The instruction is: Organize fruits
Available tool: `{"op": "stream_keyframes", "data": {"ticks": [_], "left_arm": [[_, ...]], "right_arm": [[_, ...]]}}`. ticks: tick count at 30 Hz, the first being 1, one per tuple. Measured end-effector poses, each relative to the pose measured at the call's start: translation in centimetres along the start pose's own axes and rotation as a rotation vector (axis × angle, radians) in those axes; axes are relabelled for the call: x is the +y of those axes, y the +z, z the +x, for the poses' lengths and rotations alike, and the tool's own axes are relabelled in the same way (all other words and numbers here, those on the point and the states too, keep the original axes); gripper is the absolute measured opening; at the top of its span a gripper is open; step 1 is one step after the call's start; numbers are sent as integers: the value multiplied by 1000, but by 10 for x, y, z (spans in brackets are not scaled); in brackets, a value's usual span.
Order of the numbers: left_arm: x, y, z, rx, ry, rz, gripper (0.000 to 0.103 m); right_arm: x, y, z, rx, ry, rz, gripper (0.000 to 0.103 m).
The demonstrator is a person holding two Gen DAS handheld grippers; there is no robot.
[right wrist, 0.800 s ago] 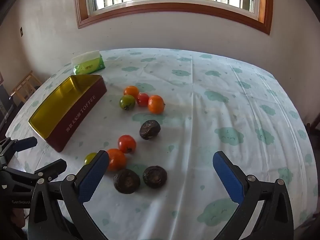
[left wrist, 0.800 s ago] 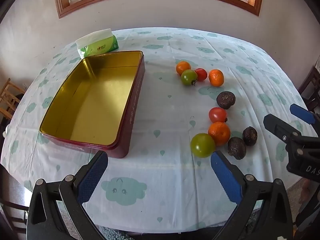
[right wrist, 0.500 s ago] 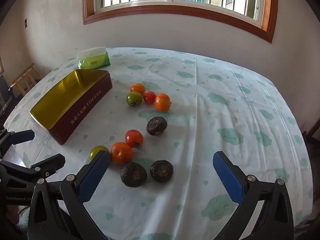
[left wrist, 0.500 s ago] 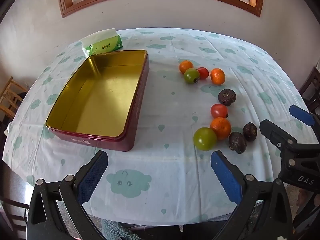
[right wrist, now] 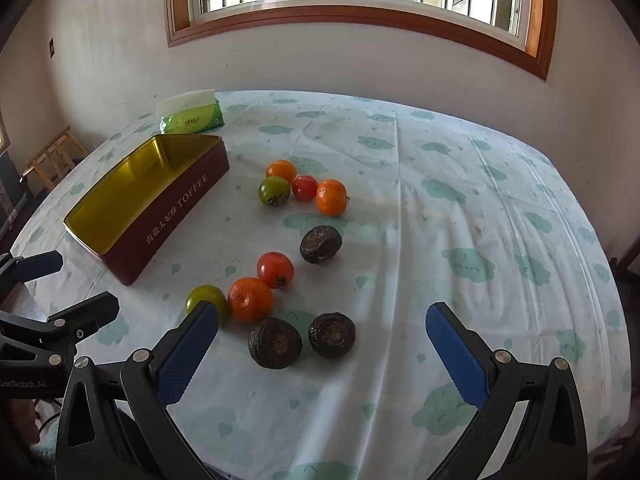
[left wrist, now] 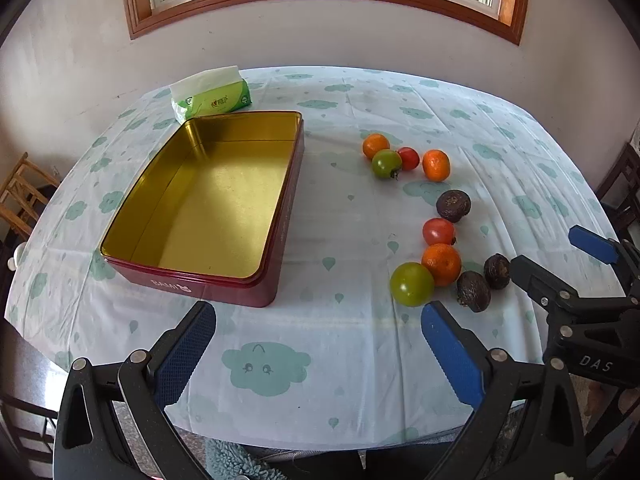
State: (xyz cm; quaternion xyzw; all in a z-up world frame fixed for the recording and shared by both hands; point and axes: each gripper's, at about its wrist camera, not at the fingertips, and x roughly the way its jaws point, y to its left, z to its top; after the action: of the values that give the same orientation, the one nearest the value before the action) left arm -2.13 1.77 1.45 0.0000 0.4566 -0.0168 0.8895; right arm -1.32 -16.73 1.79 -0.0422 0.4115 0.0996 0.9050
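Above the table [left wrist: 360, 360], we hold the left gripper [left wrist: 316, 354] and right gripper [right wrist: 322, 354] wide open and empty, fruit [right wrist: 250, 299] at eleven o'clock of the right.

Left gripper [left wrist: 318, 354] tilted downward, jaws wide; right gripper [right wrist: 322, 354] likewise.

The tin [left wrist: 208, 284] is maroon outside with pale lettering, gold inside. The surface [left wrist: 280, 360] wears a white cloth patterned with mint-green clouds and drops. At three o'clock of the tin lie orange, red, green and dark-brown fruits [left wrist: 441, 264]. Gripper pads [right wrist: 188, 344] are blue.
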Motion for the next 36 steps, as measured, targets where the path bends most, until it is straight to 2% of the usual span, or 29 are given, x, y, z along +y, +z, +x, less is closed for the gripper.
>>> {"op": "stream_keyframes", "data": {"ticks": [9, 13, 21, 36], "left_arm": [[-6, -3, 2, -34, 6, 41, 102], [-8, -3, 8, -13, 11, 53, 102], [-1, -3, 21, 19, -5, 14, 102], [7, 0, 37, 57, 60, -33, 102]], "right_arm": [[-1, 0, 4, 7, 7, 2, 103], [-1, 0, 5, 10, 6, 3, 103], [-7, -3, 19, 34, 14, 19, 103], [-9, -5, 36, 77, 44, 21, 103]]}}
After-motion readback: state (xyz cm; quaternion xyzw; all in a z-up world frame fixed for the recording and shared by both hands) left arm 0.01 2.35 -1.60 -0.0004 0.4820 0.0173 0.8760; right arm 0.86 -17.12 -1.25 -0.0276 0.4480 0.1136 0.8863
